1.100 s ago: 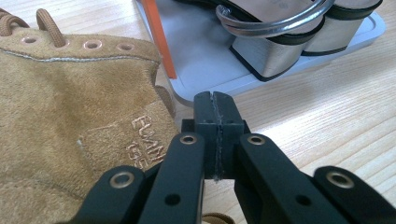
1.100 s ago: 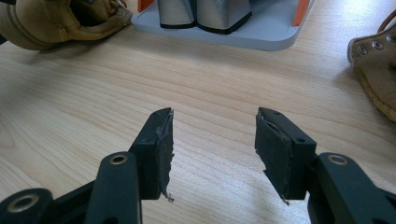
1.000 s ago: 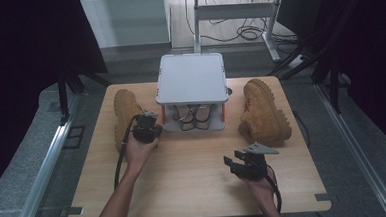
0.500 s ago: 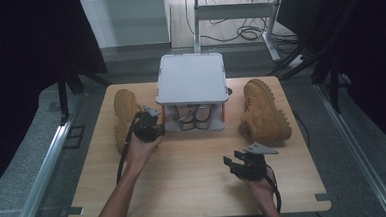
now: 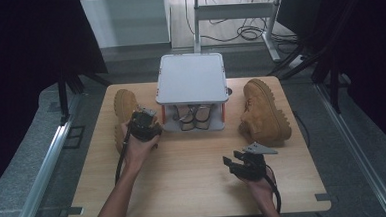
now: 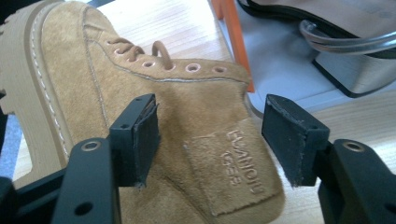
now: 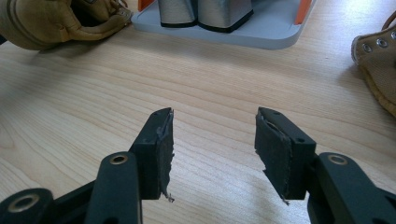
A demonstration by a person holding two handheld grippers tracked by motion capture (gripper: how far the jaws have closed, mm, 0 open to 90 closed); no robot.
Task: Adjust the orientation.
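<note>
Left gripper (image 5: 142, 122) has its jaws spread apart, and they've just been opening. In the left gripper view the tan boot (image 6: 154, 116) fills the space between and behind the pads, but neither pad presses on the suede, so I'd call it let go rather than gripped. That boot lies on its side at the left-middle of the high view, just beside the grey rack (image 5: 191, 78), long axis running up and down the frame, sole edge toward the left table edge. So the boot is right in front of this gripper, collar and stamped tongue tag nearest the pads.

Right gripper (image 5: 248, 164) sits lower right of centre in the high view, jaws apart over bare table (image 5: 185, 189), nothing between them. The other boot (image 5: 262, 112) is up and to the right of it, well apart, so the left hand is clearly the closer one to any boot.

Hard to make out: the gripper and hand cover the middle of the left boot from above, so I can't tell how its collar sits. The pair of shoes (image 5: 193, 114) under the rack top is mostly hidden. The tag's lettering is upside down and too blurry to read for sure.
</note>
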